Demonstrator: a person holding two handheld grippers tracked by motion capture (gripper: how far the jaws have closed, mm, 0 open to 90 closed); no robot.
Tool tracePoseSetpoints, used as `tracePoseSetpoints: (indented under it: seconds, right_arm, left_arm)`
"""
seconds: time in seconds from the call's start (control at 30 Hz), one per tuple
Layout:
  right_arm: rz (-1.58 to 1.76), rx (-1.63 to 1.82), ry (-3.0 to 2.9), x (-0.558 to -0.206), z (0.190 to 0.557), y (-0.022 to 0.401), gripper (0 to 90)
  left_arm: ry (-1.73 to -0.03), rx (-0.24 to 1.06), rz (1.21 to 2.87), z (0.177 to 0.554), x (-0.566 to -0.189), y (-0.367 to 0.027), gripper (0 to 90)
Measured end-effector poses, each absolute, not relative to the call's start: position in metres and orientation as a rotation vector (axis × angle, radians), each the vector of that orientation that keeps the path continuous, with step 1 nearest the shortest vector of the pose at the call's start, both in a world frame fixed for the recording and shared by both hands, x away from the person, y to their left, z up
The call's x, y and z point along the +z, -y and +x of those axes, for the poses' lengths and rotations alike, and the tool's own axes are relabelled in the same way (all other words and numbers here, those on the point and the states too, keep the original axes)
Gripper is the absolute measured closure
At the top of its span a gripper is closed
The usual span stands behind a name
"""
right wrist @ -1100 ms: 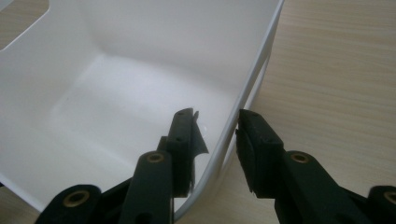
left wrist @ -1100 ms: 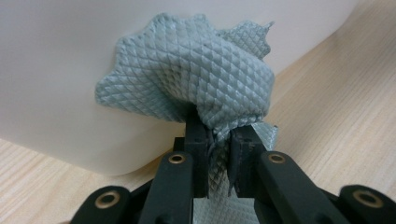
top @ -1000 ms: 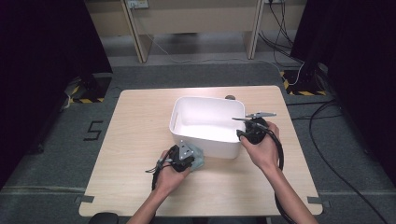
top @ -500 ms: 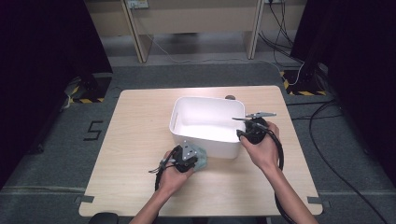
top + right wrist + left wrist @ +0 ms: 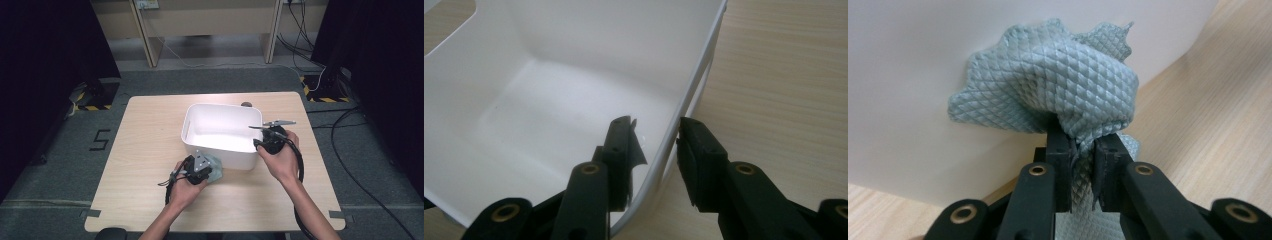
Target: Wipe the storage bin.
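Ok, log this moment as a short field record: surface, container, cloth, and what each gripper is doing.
surface: light wooden table
container: white rectangular plastic tub, nothing visible inside
cloth: grey-green diamond-textured cloth, bunched, against the tub's near outer wall
left gripper: jaws pinched on the cloth
right gripper: jaws straddle the tub's right wall, one inside, one outside; contact unclear

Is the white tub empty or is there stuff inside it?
Empty. The white tub shows a bare bottom in the high view and the right gripper view; the grey cloth is outside, against its wall.
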State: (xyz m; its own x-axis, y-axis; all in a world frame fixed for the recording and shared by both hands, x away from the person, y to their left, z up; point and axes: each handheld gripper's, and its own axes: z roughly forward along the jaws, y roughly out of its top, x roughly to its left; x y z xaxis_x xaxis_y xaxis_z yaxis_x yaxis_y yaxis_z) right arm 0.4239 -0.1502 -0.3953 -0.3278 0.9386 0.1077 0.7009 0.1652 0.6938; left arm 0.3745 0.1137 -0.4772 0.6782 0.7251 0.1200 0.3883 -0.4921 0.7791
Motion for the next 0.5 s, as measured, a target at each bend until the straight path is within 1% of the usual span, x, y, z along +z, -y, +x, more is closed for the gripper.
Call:
tracePoseSetpoints:
  seconds: [0.5]
  right_arm:
    - [1.564,0.951,-2.099,-0.395,0.424,0.149,67.7]
  left_arm:
    - [-0.835,0.579,2.100,0.371,-0.457,-0.115,80.2]
